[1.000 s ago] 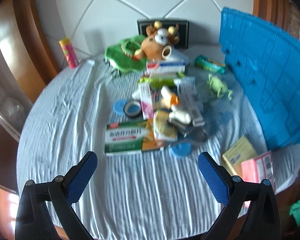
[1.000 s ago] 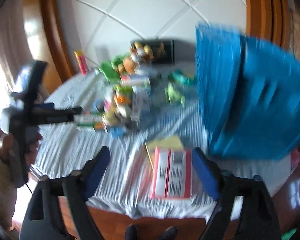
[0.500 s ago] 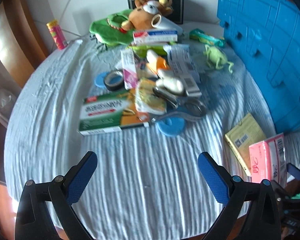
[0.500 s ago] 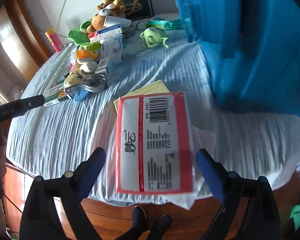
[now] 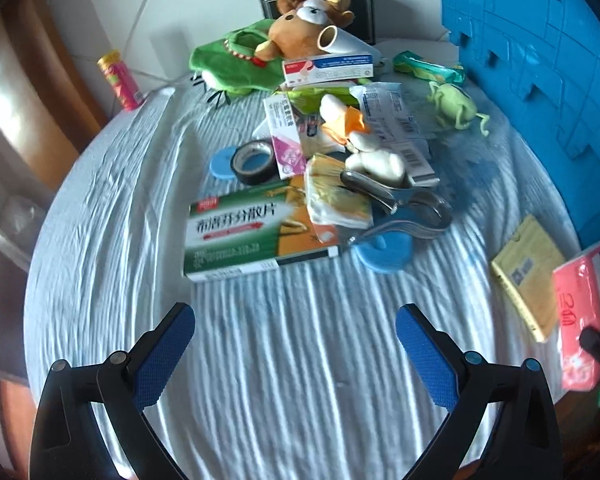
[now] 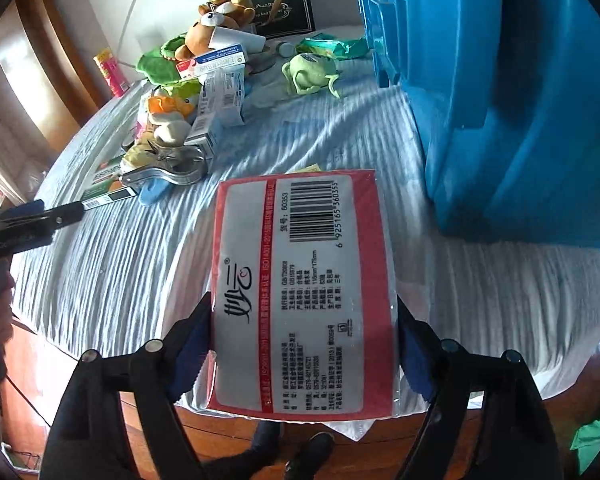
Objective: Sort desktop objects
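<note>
While the left claw [image 5: 294, 344] hangs open over bare worktop [image 5: 300, 360], the right claw [image 6: 304, 344], jaws just closing, pinches the tissue pack [image 6: 304, 292] at the worktop's near edge.

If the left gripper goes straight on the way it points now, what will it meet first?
Probably the bare striped tablecloth: the open left gripper points down at it with nothing between its fingers. The nearest object beyond is the green medicine box, though depth is unclear.

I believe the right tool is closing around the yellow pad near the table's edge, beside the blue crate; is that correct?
Not quite: in the right wrist view the right tool straddles the red tissue pack, its jaws just closing. The yellow pad lies beyond it, beside the blue crate.
</note>
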### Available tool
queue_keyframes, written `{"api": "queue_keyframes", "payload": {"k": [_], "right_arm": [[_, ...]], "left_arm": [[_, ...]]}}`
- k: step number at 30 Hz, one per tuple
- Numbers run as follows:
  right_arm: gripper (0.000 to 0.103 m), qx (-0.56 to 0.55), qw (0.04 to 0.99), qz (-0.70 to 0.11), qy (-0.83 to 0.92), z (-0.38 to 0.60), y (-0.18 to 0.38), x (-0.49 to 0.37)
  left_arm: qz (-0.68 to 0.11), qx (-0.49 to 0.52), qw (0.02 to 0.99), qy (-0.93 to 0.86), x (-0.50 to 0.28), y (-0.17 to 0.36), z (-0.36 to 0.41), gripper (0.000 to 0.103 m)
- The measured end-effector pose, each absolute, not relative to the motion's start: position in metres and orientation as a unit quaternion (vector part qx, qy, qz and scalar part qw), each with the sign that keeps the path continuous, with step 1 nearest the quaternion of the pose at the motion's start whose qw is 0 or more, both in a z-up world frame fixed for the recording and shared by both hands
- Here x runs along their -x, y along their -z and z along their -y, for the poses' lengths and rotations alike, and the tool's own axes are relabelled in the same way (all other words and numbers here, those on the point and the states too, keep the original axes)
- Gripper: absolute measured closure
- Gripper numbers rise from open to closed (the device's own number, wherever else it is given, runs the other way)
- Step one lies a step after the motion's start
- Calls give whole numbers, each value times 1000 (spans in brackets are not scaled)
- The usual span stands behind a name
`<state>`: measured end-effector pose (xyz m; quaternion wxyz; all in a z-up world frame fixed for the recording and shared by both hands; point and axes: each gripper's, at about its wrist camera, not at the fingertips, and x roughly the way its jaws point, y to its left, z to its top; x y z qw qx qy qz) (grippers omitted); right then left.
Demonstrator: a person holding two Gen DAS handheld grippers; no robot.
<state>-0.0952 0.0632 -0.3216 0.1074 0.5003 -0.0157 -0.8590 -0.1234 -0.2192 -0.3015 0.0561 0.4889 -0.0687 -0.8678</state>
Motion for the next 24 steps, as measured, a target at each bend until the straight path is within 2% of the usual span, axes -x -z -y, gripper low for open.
{"api": "queue_keyframes", "payload": {"k": [11,14,15,20,24], "right_arm": [[22,-516,-8,68,854,-53,331,93],[22,-515,-46,84,852,-47,332,90],[22,-515,-55,89,851,-46,333,90],[21,-517,-91,106,844,-41,334,92],[21,-521,-105,109,840,-39,335,95]], "left_arm": [[163,-487,-106,851,194,328,180,1],[185,-498,-131,837,210,341,176,7],[188,-502,-135,833,215,346,176,10],[189,-507,-159,826,227,356,173,10],[154,-512,-186,825,224,344,174,10]]}}
